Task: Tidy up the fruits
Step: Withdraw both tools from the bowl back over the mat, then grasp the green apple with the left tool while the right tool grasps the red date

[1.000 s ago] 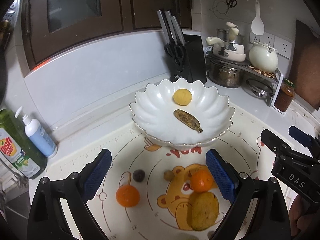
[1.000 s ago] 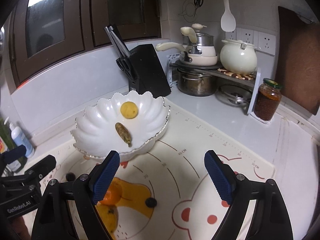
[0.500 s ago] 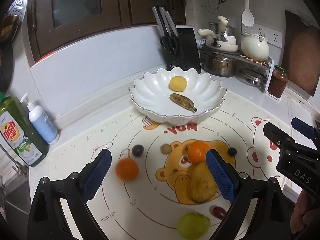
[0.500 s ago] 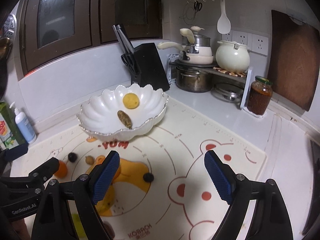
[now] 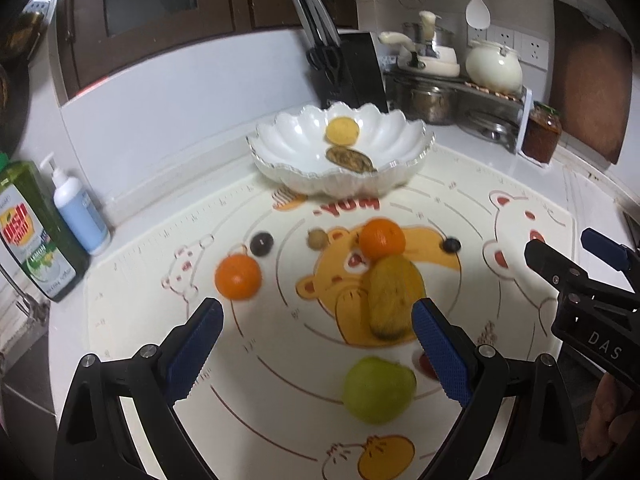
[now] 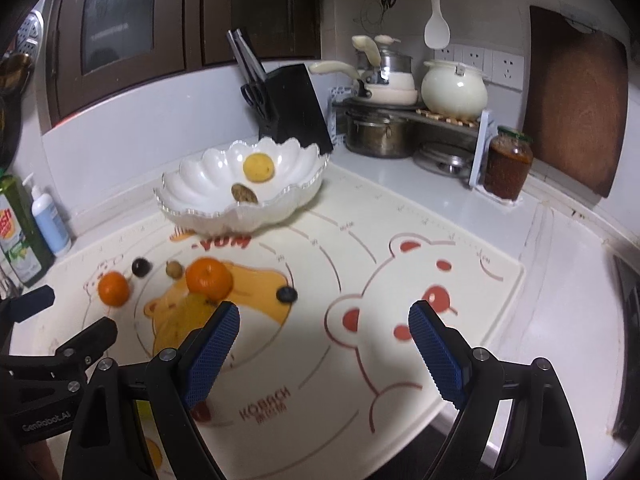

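Note:
A white scalloped bowl (image 5: 288, 148) (image 6: 200, 184) at the back of the mat holds a yellow round fruit (image 5: 342, 130) and a brown spotted banana (image 5: 349, 159). On the mat lie two oranges (image 5: 238, 276) (image 5: 382, 239), a yellow-brown mango (image 5: 390, 296), a green apple (image 5: 378, 388), a dark plum (image 5: 261, 243), a small tan fruit (image 5: 317, 239) and a blueberry (image 5: 451, 245). My left gripper (image 5: 316, 348) is open and empty above the mat's front, near the apple. My right gripper (image 6: 324, 352) is open and empty over the bear print.
A knife block (image 6: 294, 104) stands behind the bowl. Pots and a white kettle (image 6: 454, 88) sit on a rack at the back right, with a jar (image 6: 508, 164) beside it. Soap bottles (image 5: 78, 204) stand at the left. The mat (image 6: 400, 280) covers the counter.
Both grippers have pulled back from the bowl toward the counter's front. More of the mat and fruits, including the green apple, now show. Both stay open.

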The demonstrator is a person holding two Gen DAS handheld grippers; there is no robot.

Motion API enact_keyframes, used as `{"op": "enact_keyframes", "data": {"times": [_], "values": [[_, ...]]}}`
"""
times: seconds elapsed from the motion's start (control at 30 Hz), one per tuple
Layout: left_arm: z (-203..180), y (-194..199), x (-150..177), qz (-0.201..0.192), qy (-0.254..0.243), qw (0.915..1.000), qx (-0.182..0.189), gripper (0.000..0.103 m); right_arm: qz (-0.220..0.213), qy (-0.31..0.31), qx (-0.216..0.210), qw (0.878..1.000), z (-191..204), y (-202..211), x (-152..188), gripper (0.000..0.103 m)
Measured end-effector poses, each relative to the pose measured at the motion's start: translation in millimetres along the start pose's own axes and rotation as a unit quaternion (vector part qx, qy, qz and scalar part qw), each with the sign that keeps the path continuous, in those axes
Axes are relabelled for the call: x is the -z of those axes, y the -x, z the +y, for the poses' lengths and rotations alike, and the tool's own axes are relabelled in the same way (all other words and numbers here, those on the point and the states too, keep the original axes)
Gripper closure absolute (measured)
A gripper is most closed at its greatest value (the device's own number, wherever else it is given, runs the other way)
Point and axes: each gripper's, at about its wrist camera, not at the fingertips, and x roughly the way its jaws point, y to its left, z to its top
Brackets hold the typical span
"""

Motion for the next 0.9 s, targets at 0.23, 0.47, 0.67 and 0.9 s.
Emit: {"op": "enact_keyframes", "data": {"times": [0.23, 0.47, 0.67, 0.9], "values": [[-7.2, -3.2, 18.0, 0.012, -0.008, 0.9998, 0.016, 0.007, 0.019, -0.008, -0.002, 1.000, -4.0, -0.8, 21.1, 0.016], [-13.5, -14.3, 29.8, 0.031, -0.016, 0.9991, 0.026, 0.010, 0.036, -0.013, 0.002, 0.999, -7.1, -2.9, 36.1, 0.016], [-17.6, -25.4, 37.8, 0.048, -0.021, 0.9982, 0.029, 0.012, 0.042, -0.013, 0.005, 0.999, -7.2, -4.4, 42.4, 0.016], [-22.7, -38.2, 43.9, 0.068, -0.030, 0.9965, 0.036, 0.030, 0.052, -0.012, 0.007, 0.999, -7.6, -7.8, 47.8, 0.016]]}}
